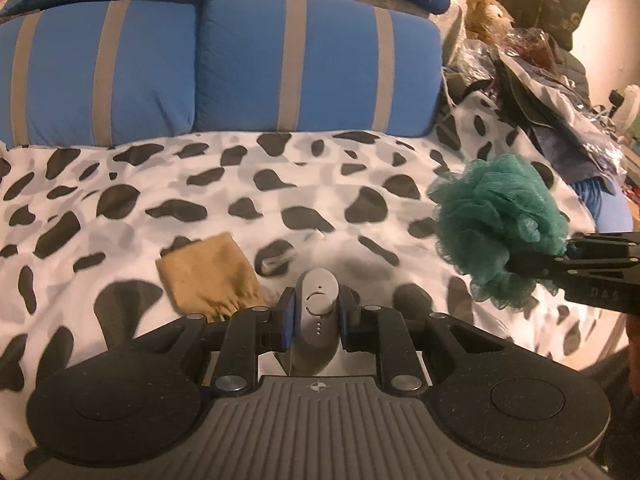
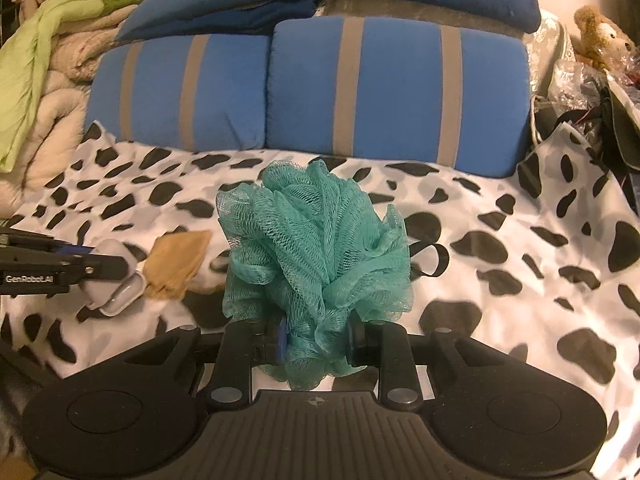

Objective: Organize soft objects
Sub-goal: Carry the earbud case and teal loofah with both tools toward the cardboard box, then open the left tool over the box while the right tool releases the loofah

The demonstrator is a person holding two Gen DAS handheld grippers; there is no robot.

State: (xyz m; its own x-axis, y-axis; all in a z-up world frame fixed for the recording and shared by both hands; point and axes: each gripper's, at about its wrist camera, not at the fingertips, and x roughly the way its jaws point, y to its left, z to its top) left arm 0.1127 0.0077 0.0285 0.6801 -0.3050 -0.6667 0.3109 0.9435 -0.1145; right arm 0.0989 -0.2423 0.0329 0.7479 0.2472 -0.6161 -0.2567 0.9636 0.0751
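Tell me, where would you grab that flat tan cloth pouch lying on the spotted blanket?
At its gathered, puckered end, coming from above. The tan pouch lies flat on the spotted blanket, so most of it offers no edge to pinch; the bunched end stands slightly proud. Both tools look full now, so one probably needs emptying first.

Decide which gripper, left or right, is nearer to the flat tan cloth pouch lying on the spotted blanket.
Left. The left gripper, holding a grey handheld device, hovers just beside the tan cloth pouch. The right gripper, clamped on a teal mesh bath sponge, is farther off.
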